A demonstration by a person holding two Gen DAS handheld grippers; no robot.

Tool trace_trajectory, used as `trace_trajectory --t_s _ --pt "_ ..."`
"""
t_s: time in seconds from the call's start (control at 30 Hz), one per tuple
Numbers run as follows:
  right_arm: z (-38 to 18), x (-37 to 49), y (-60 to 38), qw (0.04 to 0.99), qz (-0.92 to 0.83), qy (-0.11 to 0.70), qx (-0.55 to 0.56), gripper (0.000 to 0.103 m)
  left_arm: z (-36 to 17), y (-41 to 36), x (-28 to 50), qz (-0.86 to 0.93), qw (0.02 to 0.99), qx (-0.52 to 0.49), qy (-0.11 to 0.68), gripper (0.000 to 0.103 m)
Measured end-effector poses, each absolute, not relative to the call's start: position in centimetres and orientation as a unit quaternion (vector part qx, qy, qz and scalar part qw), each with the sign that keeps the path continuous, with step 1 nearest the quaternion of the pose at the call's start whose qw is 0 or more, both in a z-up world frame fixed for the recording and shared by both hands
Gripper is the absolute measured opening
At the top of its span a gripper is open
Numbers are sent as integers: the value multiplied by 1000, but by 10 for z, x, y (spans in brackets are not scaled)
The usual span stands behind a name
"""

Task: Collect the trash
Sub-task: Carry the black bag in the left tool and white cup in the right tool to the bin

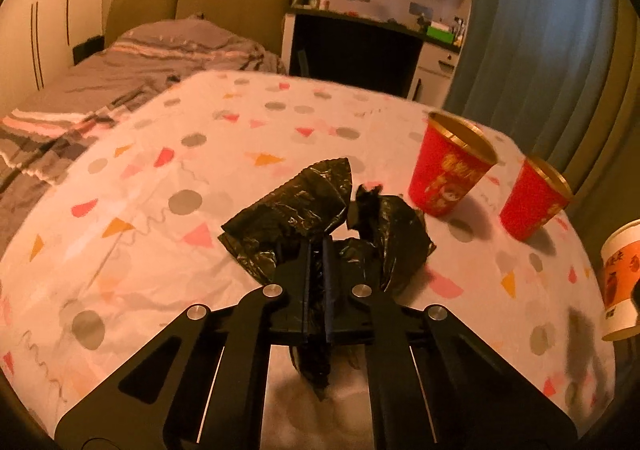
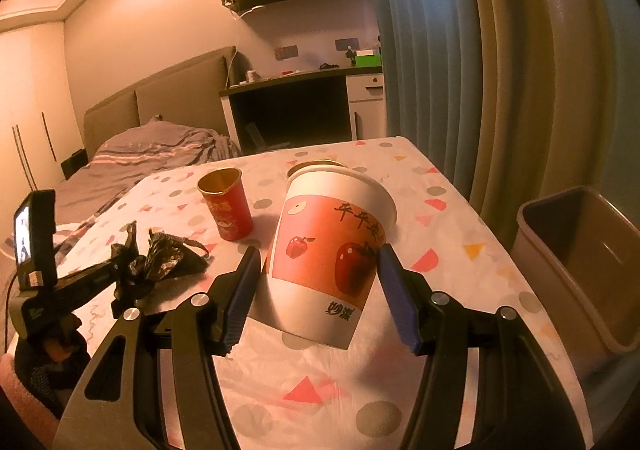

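Right gripper (image 2: 316,282) fingers spread either side of white apple-print cup (image 2: 328,250), which tilts; whether the pads touch it, can't tell. Left gripper (image 1: 318,270) fingers clenched on crumpled black plastic bag (image 1: 320,209), held low over the worktop (image 1: 160,189). Two red cups (image 1: 448,169) upright beyond, near the far-right edge. Grey bin (image 2: 580,262) just off the worktop's right side. Bed (image 1: 120,65), desk and curtain behind.

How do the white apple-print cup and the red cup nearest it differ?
The white apple-print cup is larger and tilted between the right tool's open jaws; the red cup is smaller, upright, untouched. The white cup shows apples; the red cup has gold lining and print. Both are open-topped paper cups.
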State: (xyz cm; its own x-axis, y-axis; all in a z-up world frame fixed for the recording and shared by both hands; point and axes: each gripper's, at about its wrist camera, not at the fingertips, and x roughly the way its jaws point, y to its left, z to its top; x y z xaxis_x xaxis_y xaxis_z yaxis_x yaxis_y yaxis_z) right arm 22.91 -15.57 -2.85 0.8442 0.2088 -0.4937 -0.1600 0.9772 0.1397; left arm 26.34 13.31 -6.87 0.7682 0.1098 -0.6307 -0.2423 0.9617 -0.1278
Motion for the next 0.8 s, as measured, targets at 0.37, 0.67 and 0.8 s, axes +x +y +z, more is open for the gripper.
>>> trace_trajectory --t_s 0.37,0.67,0.8 --pt "-13 208 -176 961 106 246 61 59 -18 73 211 61 961 -81 258 4" --pt "-5 182 -209 966 91 229 72 59 4 22 189 29 970 -64 232 4" --pt "-3 172 -233 969 74 223 77 59 8 -6 185 6 972 -56 230 4"
